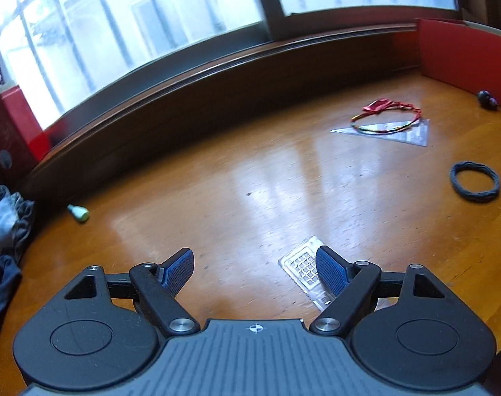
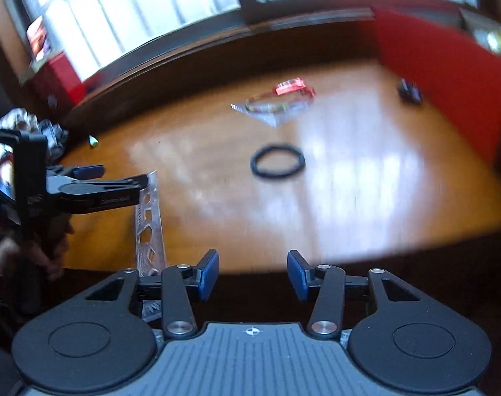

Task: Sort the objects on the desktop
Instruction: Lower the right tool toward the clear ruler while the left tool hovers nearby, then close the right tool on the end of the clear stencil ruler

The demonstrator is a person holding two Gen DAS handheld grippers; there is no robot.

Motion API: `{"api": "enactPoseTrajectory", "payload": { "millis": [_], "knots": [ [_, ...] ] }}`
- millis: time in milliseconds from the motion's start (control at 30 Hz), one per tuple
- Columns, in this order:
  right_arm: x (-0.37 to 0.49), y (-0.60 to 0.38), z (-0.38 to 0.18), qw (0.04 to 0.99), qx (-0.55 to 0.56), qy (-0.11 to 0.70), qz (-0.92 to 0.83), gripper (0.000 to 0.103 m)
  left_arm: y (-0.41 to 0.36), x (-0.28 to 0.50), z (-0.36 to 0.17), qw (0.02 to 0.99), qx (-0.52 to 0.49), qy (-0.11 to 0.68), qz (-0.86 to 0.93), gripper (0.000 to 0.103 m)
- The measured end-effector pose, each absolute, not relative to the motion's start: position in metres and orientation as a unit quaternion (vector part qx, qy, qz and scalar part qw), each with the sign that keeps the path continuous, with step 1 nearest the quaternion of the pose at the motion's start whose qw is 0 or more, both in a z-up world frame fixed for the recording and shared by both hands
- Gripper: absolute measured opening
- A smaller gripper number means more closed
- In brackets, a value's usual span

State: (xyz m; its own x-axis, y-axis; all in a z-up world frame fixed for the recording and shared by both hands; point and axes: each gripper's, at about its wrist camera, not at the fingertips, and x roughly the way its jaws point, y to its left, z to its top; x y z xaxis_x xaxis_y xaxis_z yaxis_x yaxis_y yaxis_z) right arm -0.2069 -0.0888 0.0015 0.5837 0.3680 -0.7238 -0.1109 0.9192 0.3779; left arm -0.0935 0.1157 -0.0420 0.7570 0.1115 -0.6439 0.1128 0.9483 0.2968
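Stencil ruler [image 2: 150, 227], markings unreadable

On the desk I count one clear stencil ruler [image 1: 303, 269], one clear triangle ruler [image 1: 390, 132], one red string bracelet [image 1: 387, 115], one black hair tie [image 1: 475, 181], one small green cap [image 1: 79, 213] and two red boxes [image 1: 465, 49].

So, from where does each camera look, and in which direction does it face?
Left wrist: sits on the left gripper, faces across the desk toward the window; its open blue fingers show.
Right wrist: sits on the right gripper at the desk's near edge, faces the same way; shows its open fingers, plus the left gripper and hand.
Shared: black hair tie, clear stencil ruler, clear triangle.
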Motion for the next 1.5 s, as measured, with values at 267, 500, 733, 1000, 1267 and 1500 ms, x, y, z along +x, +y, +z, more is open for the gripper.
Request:
{"api": "enactPoseTrajectory", "payload": {
  "millis": [267, 500, 733, 1000, 1267, 1500],
  "knots": [
    [-0.226, -0.077, -0.031, 0.813, 0.286, 0.468, 0.193, 0.056, 0.119, -0.081, -0.042, 0.919, 0.153, 0.358, -0.056, 0.081],
    [-0.224, -0.023, -0.035, 0.801, 0.281, 0.464, 0.255, 0.056, 0.163, -0.09, -0.032, 0.906, 0.13, 0.391, -0.101, 0.081],
    [-0.218, 0.008, -0.031, 0.8, 0.264, 0.47, 0.265, 0.056, 0.181, -0.119, -0.031, 0.882, 0.199, 0.392, -0.171, 0.081],
    [-0.224, 0.007, 0.0, 0.843, 0.232, 0.435, 0.217, 0.056, 0.179, -0.136, -0.035, 0.856, 0.231, 0.385, -0.256, 0.081],
    [-0.241, -0.022, 0.002, 0.869, 0.234, 0.416, 0.128, 0.056, 0.127, -0.117, -0.046, 0.857, 0.207, 0.363, -0.302, 0.081],
    [-0.254, -0.053, -0.014, 0.865, 0.308, 0.394, 0.049, 0.056, 0.142, -0.096, -0.045, 0.867, 0.198, 0.377, -0.259, 0.081]
  ]
}}
